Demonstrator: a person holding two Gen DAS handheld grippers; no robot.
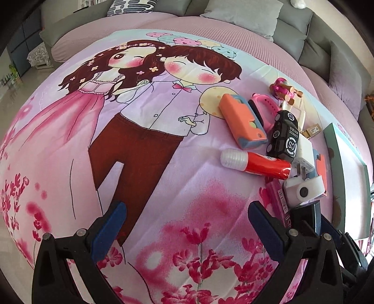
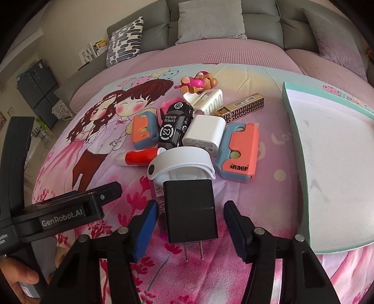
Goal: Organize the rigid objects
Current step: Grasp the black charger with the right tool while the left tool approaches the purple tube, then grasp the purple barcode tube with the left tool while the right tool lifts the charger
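A pile of small objects lies on the cartoon bedspread. In the right wrist view, my right gripper [image 2: 189,224] is open around a black plug charger [image 2: 190,210], one finger on each side, not touching. Beyond it lie a white band [image 2: 182,161], a white charger [image 2: 204,134], a black toy car [image 2: 174,125], two orange-blue cases [image 2: 239,152], a red glue stick [image 2: 140,157], a gold box [image 2: 243,106], a white brush [image 2: 205,99] and a pink toy [image 2: 198,83]. My left gripper [image 1: 187,224] is open and empty over bare bedspread, left of the pile; the red glue stick [image 1: 259,164] and black car [image 1: 284,133] show there.
An open teal box lid with white inside [image 2: 332,163] lies to the right of the pile; it also shows in the left wrist view [image 1: 346,163]. Grey sofa cushions [image 2: 210,21] line the back. The left gripper body [image 2: 58,210] sits at the left.
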